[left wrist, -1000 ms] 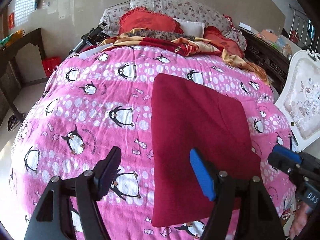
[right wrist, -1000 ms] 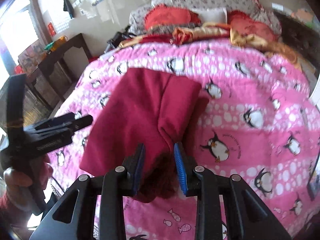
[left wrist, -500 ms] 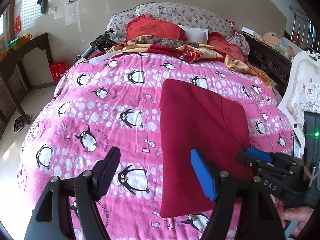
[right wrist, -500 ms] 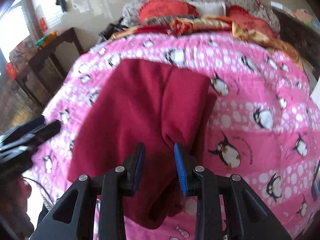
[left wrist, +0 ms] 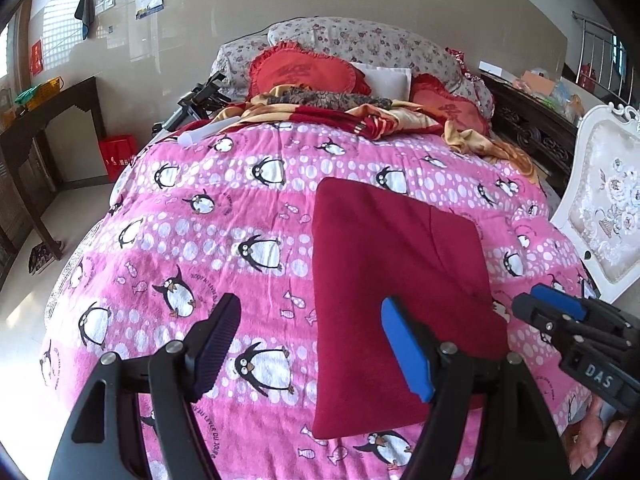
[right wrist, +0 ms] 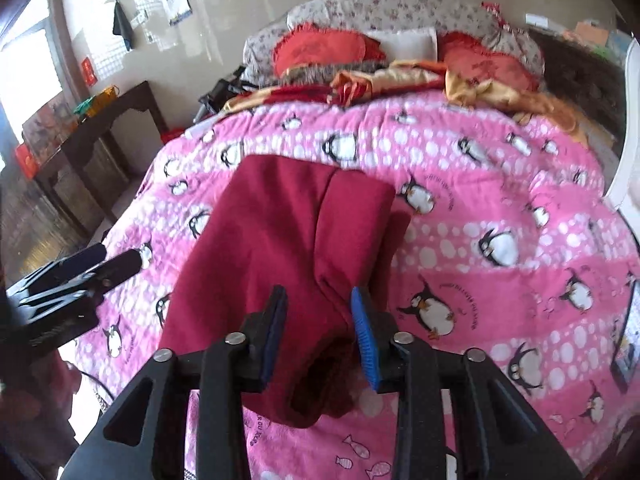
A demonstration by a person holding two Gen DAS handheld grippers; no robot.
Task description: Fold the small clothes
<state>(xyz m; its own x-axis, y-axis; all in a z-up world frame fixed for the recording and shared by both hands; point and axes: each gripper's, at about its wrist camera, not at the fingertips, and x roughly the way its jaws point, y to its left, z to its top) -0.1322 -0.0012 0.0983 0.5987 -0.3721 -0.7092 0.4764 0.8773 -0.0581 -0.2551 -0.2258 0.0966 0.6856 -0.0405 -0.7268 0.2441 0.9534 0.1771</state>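
Red garment [left wrist: 394, 276] folded flat on the penguin bed cover [left wrist: 224, 240] | right tool [right wrist: 318, 328] opening, near corner between its jaws | left tool [left wrist: 310, 344] released, empty | risk: cloth snags a pad, fold drags apart

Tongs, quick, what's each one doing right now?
Left tongs: open, holding nothing.
Right tongs: opening, red garment between them, pads apparently off it.

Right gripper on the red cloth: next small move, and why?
Probably finish opening the right gripper and draw it back toward the camera. Its fingers are opening with the corner of the red garment between them, and the garment lies folded flat on the penguin blanket. The left gripper is open and empty.
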